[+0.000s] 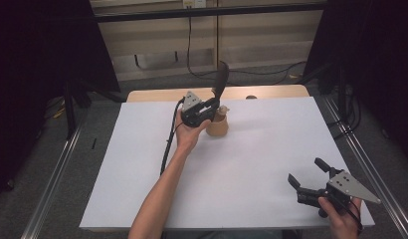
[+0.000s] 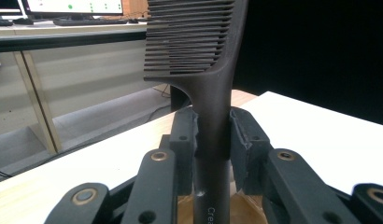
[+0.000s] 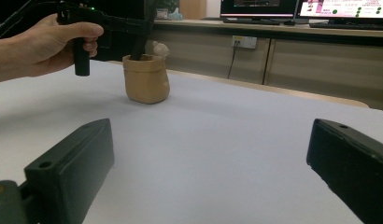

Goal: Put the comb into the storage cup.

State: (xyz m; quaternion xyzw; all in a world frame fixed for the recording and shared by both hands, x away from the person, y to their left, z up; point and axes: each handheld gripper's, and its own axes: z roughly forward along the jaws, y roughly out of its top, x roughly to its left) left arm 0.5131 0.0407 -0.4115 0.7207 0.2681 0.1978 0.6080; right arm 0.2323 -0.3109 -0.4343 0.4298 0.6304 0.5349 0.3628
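High view: left gripper point(image 1: 210, 103) at the far side of the white table point(image 1: 252, 164) clamps the handle of a black comb point(image 1: 220, 80) standing upright over a tan paper pouch point(image 1: 217, 124); right gripper point(image 1: 306, 178) sits near the front-right corner, jaws spread, empty. Left gripper view: both jaws pinch the comb point(image 2: 213, 93) handle, teeth up, pouch just below. Right gripper view: jaws wide apart over bare table point(image 3: 227, 154), pouch point(image 3: 146, 79) far-left with the comb's lower end inside, left hand point(image 3: 45, 44) beside it.

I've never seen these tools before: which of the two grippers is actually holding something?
The left gripper, over the tan pot at the table's far side: its jaws clamp the black comb. The right gripper is open and holds nothing.
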